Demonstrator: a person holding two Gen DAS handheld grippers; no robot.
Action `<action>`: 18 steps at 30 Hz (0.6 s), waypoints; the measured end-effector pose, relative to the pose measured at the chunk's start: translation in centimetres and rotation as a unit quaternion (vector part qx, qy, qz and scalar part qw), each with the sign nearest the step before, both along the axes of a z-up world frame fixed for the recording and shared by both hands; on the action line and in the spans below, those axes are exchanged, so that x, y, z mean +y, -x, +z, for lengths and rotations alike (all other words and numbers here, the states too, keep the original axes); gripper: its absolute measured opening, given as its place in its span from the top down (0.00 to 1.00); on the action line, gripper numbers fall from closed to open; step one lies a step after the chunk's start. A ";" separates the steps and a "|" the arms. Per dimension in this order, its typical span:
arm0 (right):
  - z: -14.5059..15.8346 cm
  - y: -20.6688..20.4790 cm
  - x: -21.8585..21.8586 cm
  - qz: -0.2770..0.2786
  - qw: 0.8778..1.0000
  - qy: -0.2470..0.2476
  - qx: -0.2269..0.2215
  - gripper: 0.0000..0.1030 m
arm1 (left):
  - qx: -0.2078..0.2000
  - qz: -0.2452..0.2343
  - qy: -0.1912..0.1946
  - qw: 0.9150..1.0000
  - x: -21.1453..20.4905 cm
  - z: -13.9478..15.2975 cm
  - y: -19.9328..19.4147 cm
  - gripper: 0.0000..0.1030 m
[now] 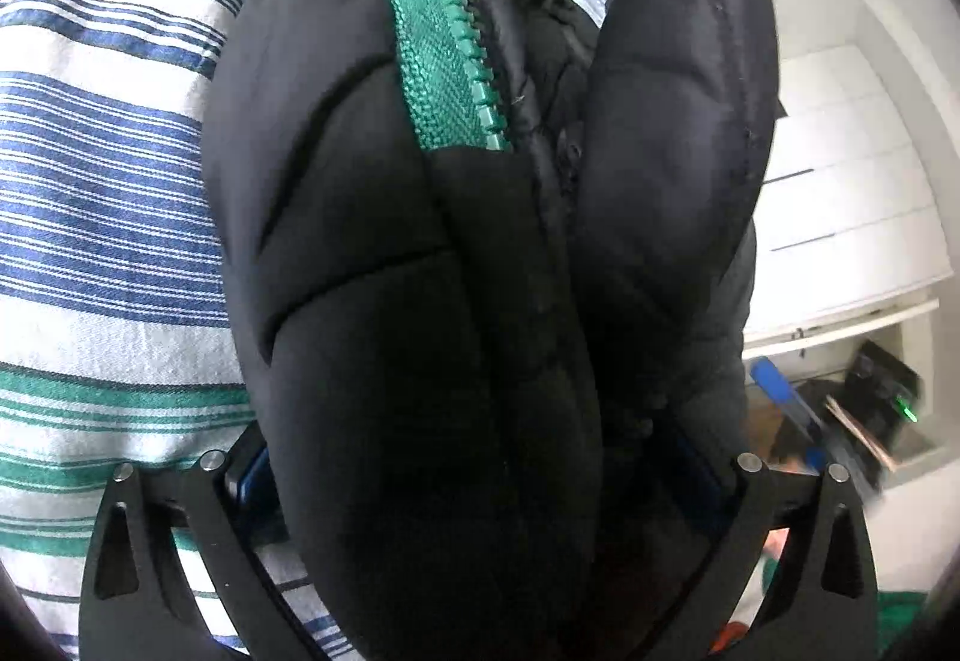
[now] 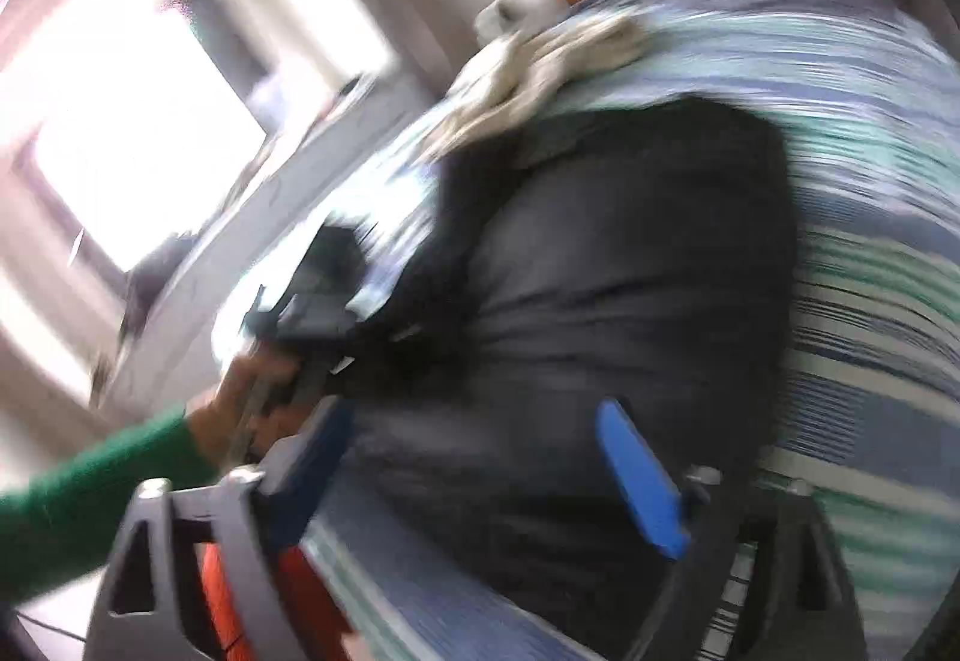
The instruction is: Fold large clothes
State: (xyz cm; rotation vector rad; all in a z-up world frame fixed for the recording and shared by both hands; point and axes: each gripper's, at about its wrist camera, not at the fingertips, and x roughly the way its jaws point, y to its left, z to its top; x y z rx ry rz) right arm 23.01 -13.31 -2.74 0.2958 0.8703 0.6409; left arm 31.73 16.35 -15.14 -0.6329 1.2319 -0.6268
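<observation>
Left gripper: jaws spread at their widest, a thick fold of the jacket bulging between them; whether the pads press on it cannot be told. Right gripper: jaws wide, blue pads set either side of the jacket's dark cloth, grip unclear through heavy blur. Jacket: black, puffy, quilted in stitched panels, with a green zipper running along one doubled-over edge; bunched into rounded folds. It lies on the bed's striped cover, white with blue and green bands, near the side edge. Green sleeve and hand at the jacket's left.
</observation>
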 end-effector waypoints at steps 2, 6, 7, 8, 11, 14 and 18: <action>-2.9 -2.0 -3.1 -0.028 0.998 -0.002 0.056 0.13 | 0.001 0.000 -0.004 1.000 -0.3 0.1 -0.1 0.00; -7.4 -4.9 -4.1 -0.009 0.989 -0.090 0.119 0.13 | 0.002 0.000 -0.009 1.000 -1.1 0.4 -0.4 0.00; -8.4 -5.6 -3.6 0.006 0.985 -0.112 0.133 0.13 | 0.003 0.002 -0.010 1.000 -1.2 0.4 -0.5 0.00; -9.4 -6.4 -3.3 0.015 0.980 -0.130 0.148 0.13 | 0.004 0.004 -0.011 1.000 -1.4 0.4 -0.5 0.00; -11.6 -9.2 -0.1 0.007 0.974 -0.138 0.179 0.10 | 0.015 0.036 -0.011 0.999 -3.1 -0.2 -2.0 0.00; -10.0 -10.6 1.8 -0.006 0.984 -0.094 0.151 0.17 | 0.010 0.071 -0.025 0.997 -3.9 0.5 -2.3 0.06; -6.8 -8.5 2.5 0.021 0.995 -0.068 0.076 0.39 | -0.038 0.077 -0.023 0.996 -4.8 3.2 0.0 0.32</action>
